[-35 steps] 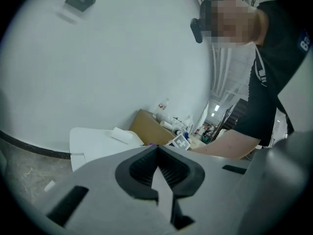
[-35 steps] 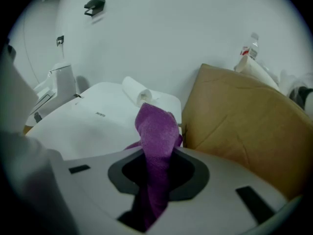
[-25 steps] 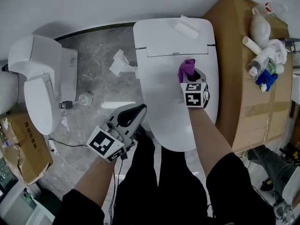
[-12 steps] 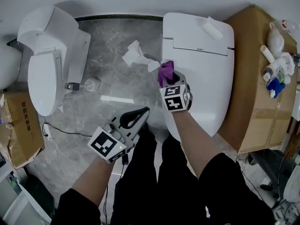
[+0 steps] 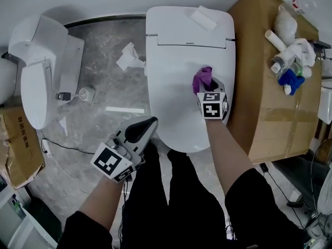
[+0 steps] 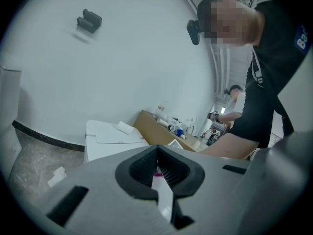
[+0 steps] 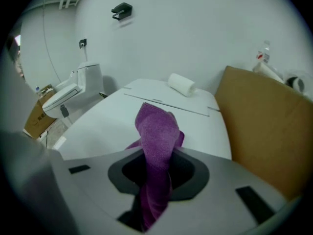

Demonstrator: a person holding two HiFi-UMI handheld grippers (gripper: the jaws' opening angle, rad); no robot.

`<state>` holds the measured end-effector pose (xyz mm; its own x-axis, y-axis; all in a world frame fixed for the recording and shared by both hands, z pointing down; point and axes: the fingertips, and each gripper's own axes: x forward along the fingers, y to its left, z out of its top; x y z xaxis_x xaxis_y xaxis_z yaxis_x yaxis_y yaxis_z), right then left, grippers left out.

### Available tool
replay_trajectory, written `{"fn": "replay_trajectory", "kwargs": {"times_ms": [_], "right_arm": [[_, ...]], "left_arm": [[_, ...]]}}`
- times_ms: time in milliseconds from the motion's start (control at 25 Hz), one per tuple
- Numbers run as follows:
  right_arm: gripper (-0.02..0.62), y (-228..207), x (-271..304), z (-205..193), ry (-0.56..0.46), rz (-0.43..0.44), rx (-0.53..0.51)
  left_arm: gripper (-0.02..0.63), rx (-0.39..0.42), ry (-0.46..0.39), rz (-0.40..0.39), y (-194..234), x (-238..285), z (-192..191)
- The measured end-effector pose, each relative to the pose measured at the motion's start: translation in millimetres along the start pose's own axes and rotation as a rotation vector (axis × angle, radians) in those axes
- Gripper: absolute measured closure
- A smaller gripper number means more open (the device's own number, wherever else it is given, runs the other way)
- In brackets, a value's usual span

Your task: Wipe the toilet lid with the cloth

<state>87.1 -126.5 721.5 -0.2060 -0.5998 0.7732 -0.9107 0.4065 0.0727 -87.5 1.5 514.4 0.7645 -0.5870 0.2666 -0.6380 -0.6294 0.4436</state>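
Wiping seems under way: the right gripper, fingers clamped on the purple cloth, works the toilet lid's right side, the left gripper hangs closed and empty, and the next stroke should sweep left.

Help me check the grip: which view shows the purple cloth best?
Right gripper view: the purple cloth fills its middle, clamped by the right gripper. The head view shows it small, over the toilet lid. The left gripper view catches barely a purple speck.
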Motion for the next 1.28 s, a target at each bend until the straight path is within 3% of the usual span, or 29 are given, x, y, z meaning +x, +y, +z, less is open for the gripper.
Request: {"fn": "replay_trajectory", "kwargs": {"times_ms": [200, 480, 640, 1040, 1280], "right_arm": [[0.505, -60, -18, -33, 0.02, -0.082, 0.035], [0.505, -77, -32, -59, -0.007, -0.168, 0.173], [0.505, -28, -32, -55, -0.036, -0.143, 0.149], [0.506, 195, -25, -7, -0.068, 0.056, -0.041], [0.505, 225, -33, -14, -0.063, 0.097, -0.125]], "left_arm": [[0.589, 0.005, 0.005, -0.025, -34, 30, -4], [0.589, 0.003, 0.009, -0.055, -52, 14, -25], [0.589, 0.015, 0.002, -0.043, -50, -30, -38], [0.589, 0.027, 0.017, 0.005, -20, -167, -61], [0.589, 0.024, -0.004, 0.041, -21, -195, -75]]}}
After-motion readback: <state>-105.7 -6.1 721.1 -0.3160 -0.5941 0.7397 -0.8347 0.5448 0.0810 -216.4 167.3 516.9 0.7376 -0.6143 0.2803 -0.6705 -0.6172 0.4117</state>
